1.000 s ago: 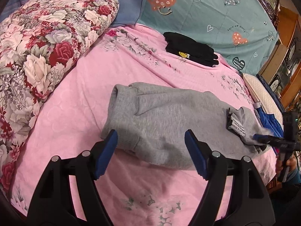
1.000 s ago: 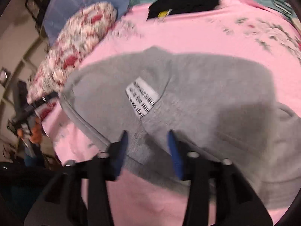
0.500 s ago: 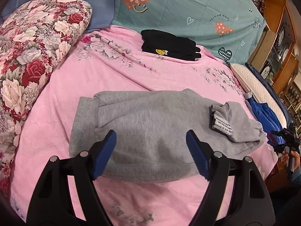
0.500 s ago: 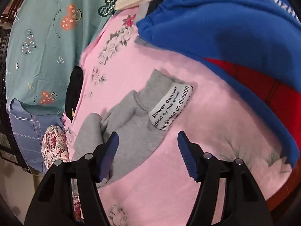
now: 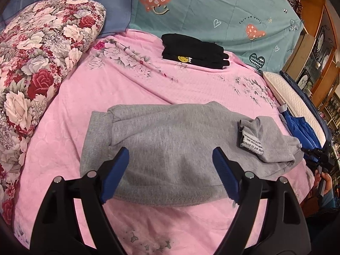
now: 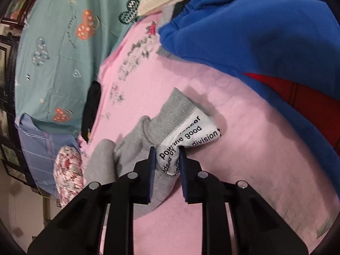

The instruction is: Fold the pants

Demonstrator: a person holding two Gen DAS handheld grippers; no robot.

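Grey pants [image 5: 170, 131] lie folded in a wide bundle on the pink bedsheet [image 5: 127, 85]. My left gripper [image 5: 170, 153] hovers over their near edge, its jaws opening with nothing gripped between the blue pads. At the pants' right end a ribbed cuff [image 6: 176, 108] carries a white printed label [image 6: 197, 131]. My right gripper [image 6: 166, 148] is closing there, and its pads pinch the bunched label and cuff. In the left wrist view a hand [image 5: 324, 182] shows at the right edge.
A folded black garment [image 5: 195, 51] lies at the back of the bed. A floral pillow [image 5: 38, 63] fills the left side. A blue and red garment [image 6: 255, 31] lies just past the cuff. Wooden shelves [image 5: 318, 42] stand at the right.
The right gripper swung from above the pants' middle to the labelled cuff end, rolled, opened wide, then closed on the label. The left gripper drew back a little and its jaws spread slightly.
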